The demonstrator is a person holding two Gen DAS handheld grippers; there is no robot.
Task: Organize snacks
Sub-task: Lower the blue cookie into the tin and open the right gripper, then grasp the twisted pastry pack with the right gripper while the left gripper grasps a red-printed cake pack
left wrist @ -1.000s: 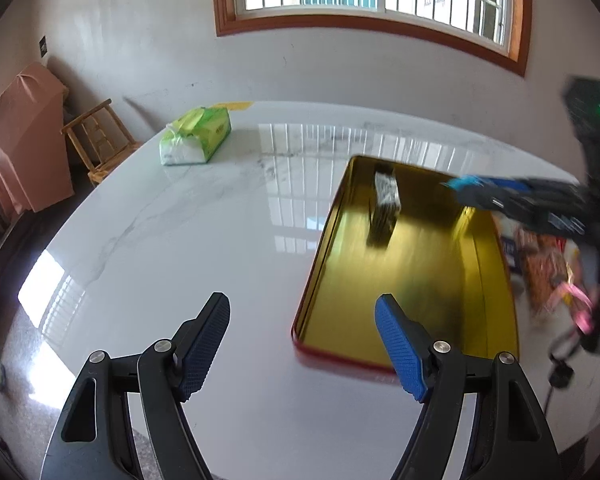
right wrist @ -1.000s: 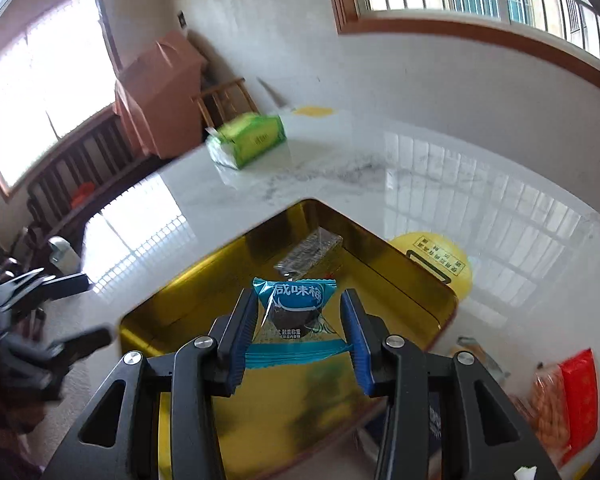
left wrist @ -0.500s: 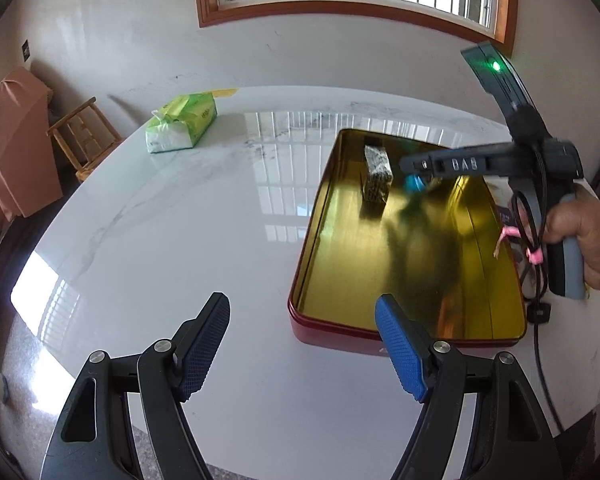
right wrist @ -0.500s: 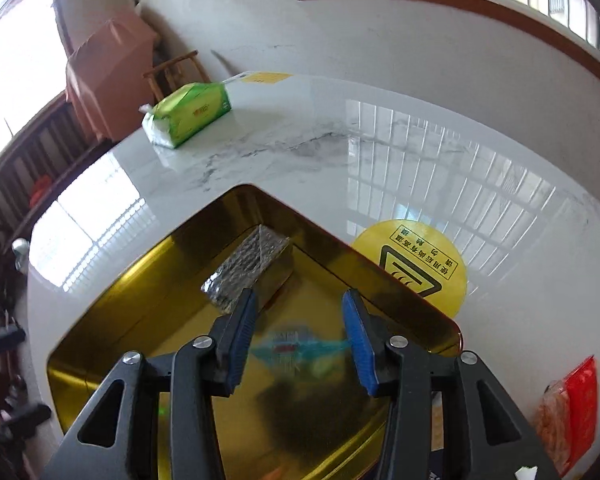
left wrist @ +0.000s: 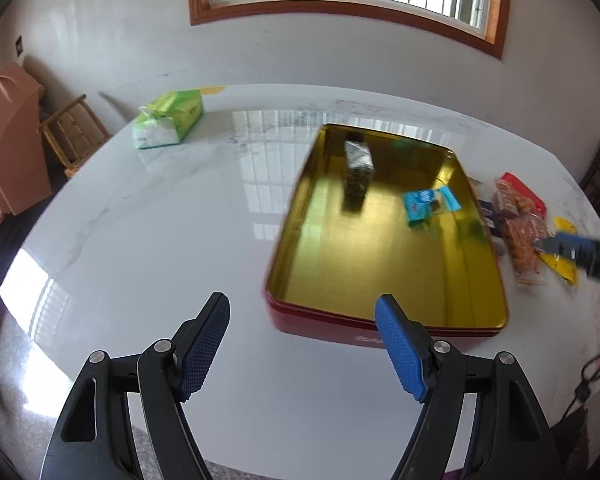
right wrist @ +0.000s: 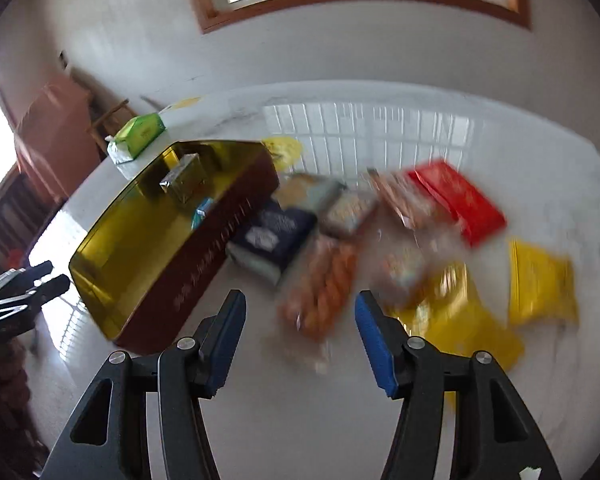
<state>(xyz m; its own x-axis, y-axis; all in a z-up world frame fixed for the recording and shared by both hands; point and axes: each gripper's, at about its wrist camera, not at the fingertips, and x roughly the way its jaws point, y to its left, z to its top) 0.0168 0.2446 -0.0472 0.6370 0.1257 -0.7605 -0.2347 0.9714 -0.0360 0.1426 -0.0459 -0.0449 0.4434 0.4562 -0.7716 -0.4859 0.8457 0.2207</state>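
A red tin with a gold inside [left wrist: 284, 264] lies on the white marble table. In it are a silvery dark packet [left wrist: 358, 164] and a blue packet [left wrist: 430, 202]. My left gripper [left wrist: 302, 304] hangs open and empty over the table, just in front of the tin's near wall. In the right wrist view, my right gripper [right wrist: 300, 304] is to the right of the tin [right wrist: 204, 248], above a blurred pile of snacks. Its jaws are opening with nothing held between them. An orange packet [right wrist: 324, 284] lies on the table below the gap.
The pile holds a navy packet [right wrist: 276, 232], a red packet [right wrist: 460, 200] and yellow packets [right wrist: 540, 280]. A green tissue pack [left wrist: 168, 120] sits at the far left of the table. A wooden chair [left wrist: 72, 132] and a pink-covered object stand beyond the table's left edge.
My right gripper has let go of the blue packet, which now lies in the tin, and swung right out of the tin to over the snack pile. The left gripper has stayed put.
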